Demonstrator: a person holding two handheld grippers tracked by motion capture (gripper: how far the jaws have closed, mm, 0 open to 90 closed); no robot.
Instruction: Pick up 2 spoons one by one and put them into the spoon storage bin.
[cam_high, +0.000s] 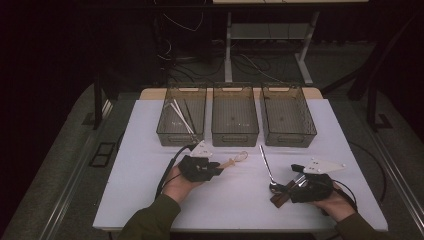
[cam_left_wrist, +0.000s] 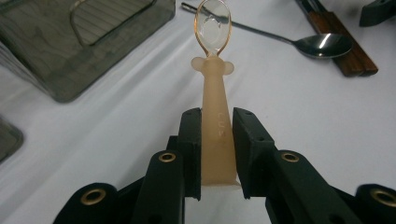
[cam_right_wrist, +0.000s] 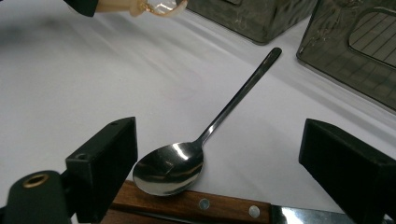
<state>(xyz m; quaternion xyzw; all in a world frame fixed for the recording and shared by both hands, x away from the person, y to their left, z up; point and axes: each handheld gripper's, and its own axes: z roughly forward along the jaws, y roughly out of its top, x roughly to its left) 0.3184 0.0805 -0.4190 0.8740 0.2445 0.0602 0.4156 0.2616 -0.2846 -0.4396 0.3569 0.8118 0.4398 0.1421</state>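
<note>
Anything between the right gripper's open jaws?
Yes: in the right gripper view, the steel spoon's bowl resting on a wood-handled knife sits between them, ungripped.

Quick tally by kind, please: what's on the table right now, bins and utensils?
Bins: 3
Spoons: 2, plastic and metal
Knife: 1
Chopsticks: about 3 sticks in the left bin
Total: about 9

The worktop (cam_high: 150, 190) is white, the three bins (cam_high: 235, 120) smoky translucent grey with ribbed floors, the baby spoon (cam_left_wrist: 215, 93) pale peach with a clear bowl, the metal spoon (cam_right_wrist: 196, 149) mirror silver, the knife handle (cam_right_wrist: 196, 205) reddish-brown wood with silver rivets.
</note>
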